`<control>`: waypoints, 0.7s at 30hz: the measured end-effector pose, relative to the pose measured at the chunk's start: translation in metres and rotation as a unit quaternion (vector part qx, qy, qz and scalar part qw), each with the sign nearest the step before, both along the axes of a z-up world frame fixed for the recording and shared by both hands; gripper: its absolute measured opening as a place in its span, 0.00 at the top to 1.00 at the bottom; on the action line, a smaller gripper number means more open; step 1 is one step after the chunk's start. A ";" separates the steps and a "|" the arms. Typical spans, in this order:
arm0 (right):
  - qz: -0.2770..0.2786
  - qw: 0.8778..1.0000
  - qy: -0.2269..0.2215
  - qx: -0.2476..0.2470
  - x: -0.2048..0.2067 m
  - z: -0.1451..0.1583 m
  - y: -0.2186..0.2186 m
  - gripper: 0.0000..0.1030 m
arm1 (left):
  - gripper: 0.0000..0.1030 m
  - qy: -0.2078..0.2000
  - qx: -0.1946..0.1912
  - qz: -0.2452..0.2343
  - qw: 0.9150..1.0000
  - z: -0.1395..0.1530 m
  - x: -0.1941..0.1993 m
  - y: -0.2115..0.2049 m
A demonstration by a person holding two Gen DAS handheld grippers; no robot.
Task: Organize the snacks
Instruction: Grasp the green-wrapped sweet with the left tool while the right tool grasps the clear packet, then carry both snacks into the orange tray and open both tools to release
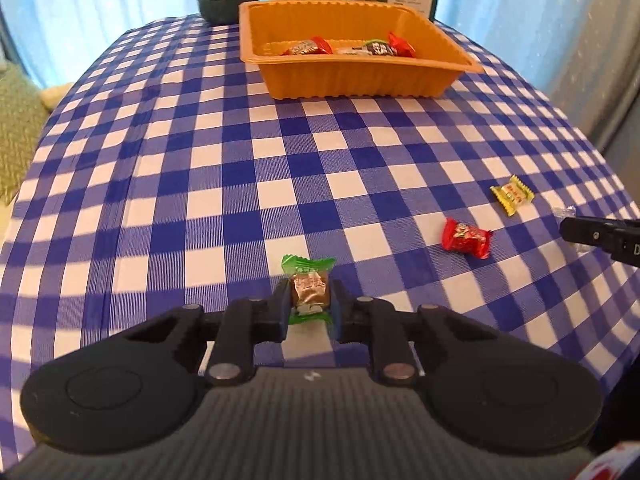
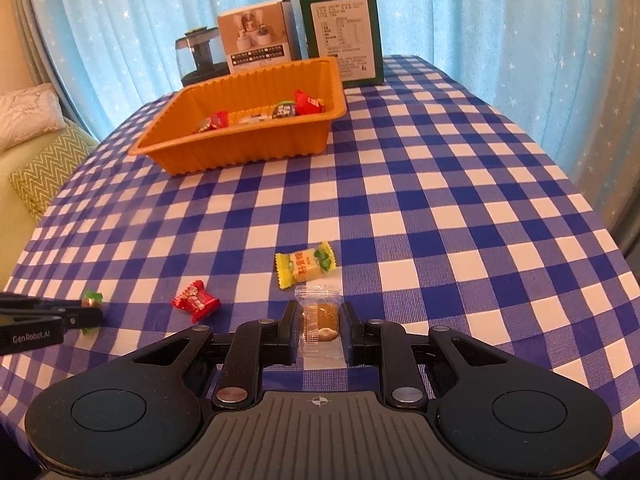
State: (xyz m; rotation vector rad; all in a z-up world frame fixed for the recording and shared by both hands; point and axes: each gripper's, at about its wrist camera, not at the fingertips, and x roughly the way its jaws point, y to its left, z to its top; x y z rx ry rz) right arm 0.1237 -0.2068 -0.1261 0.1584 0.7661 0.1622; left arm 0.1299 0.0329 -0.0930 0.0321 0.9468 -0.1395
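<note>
Closest to the left wrist camera, the left hand-held gripper [image 1: 309, 304] is clamped on a green-wrapped candy [image 1: 308, 288], its blue pads pressing both sides; the wrapper print is too small to read. Likewise, the right hand-held gripper [image 2: 320, 322] is closed on a clear-wrapped candy [image 2: 322, 316] with a brownish sweet inside, at the near edge of the surface [image 2: 440, 200], which is covered in blue and white check cloth. From the right wrist view, the side of the left tool bears the words "GenRobot.AI".

Two candies lie loose on the cloth between the two tools: one red-wrapped candy [image 2: 196, 300] and one yellow-wrapped candy [image 2: 308, 266], well apart from each other. Their printing cannot be read.

At the far end stands one orange tray [image 2: 240, 148] with ribbed walls. Inside it are about four candies, two of them red; the exact count is hard to tell.

Behind the tray stand two boxes: one white box [image 2: 260, 42] picturing small pots, and one green box [image 2: 344, 32] with a white label of tiny, illegible text. One dark, clear-topped container [image 2: 198, 56] stands just beside the white box.
</note>
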 end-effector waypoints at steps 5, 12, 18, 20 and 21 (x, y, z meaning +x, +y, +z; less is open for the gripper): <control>0.002 1.000 -0.011 0.008 -0.006 0.011 0.000 0.80 | 0.83 0.004 -0.022 0.029 0.999 0.012 -0.015 -0.005; 0.010 1.000 -0.025 0.011 -0.016 0.030 -0.001 0.80 | 0.83 -0.011 -0.031 0.030 0.999 0.034 -0.030 -0.017; 0.022 0.999 -0.035 0.005 -0.025 0.043 0.000 0.80 | 0.83 -0.024 -0.033 0.019 0.999 0.048 -0.039 -0.025; 0.024 0.999 -0.040 0.002 -0.029 0.046 0.000 0.80 | 0.83 -0.029 -0.033 0.018 0.999 0.051 -0.042 -0.026; 0.022 0.999 -0.041 0.004 -0.030 0.047 0.000 0.80 | 0.83 -0.031 -0.034 0.019 0.999 0.053 -0.044 -0.026</control>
